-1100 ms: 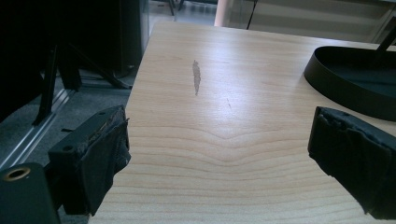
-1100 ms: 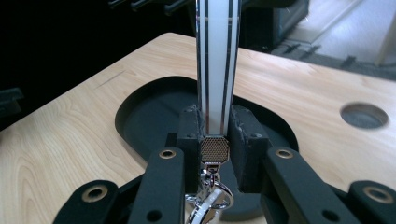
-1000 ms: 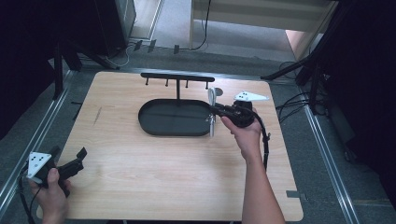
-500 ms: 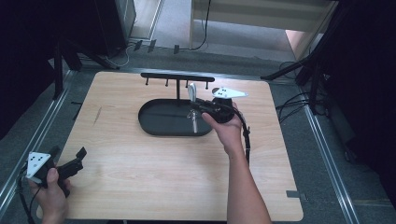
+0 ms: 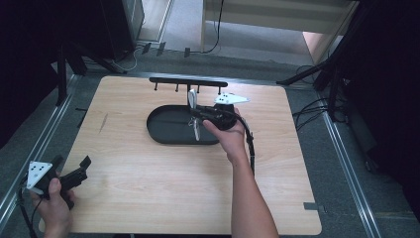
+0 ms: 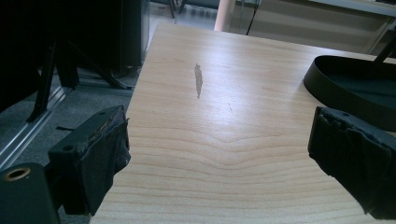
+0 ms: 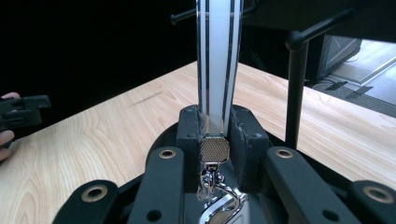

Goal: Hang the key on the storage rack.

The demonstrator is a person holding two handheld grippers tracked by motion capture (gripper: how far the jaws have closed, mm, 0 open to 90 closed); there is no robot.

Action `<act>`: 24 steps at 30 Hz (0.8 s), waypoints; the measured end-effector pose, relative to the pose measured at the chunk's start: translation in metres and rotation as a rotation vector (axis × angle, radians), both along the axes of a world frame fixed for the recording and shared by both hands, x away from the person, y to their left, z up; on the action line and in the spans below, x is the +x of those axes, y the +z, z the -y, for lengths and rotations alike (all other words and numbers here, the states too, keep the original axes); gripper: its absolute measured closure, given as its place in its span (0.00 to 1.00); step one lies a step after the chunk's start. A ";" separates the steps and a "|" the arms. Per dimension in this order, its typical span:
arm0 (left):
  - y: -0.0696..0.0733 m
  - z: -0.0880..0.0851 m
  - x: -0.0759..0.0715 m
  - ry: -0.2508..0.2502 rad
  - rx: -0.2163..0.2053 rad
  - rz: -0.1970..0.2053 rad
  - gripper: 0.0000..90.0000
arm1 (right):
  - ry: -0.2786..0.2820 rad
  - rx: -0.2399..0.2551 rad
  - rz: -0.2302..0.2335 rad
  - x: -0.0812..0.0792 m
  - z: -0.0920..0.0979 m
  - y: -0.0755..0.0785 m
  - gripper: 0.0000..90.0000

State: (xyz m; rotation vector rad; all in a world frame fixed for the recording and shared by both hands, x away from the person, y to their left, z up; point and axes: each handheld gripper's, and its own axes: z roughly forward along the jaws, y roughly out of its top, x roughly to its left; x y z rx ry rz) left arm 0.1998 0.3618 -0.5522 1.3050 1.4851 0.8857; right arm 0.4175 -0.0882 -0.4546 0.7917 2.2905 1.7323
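1. Where the table (image 5: 148, 198) meets its near left corner, the left gripper (image 5: 74, 174) is held with jaws released; the left gripper view shows bare wood and a dark scratch (image 6: 198, 80) between them.
2. The black oval tray (image 5: 166, 130) sits toward the far edge, mid-table, with nothing resting loose in it.
3. Over the tray's right part, the right gripper (image 5: 194, 114) is clenched on a white strip (image 7: 218, 60); its own view reveals a metal clasp (image 7: 215, 186) hanging below.
4. The black hook rack (image 5: 188, 82) stands just behind.
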 end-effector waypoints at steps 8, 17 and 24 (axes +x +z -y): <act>0.000 0.000 0.000 0.000 -0.007 0.006 0.06 | -0.016 0.020 -0.017 0.007 -0.006 -0.002 0.84; 0.000 0.000 0.000 -0.004 -0.005 0.003 0.06 | -0.054 0.048 -0.052 0.007 0.007 -0.004 0.84; 0.000 -0.001 0.000 -0.003 -0.007 0.003 0.06 | -0.079 0.068 -0.090 0.017 0.008 -0.013 0.84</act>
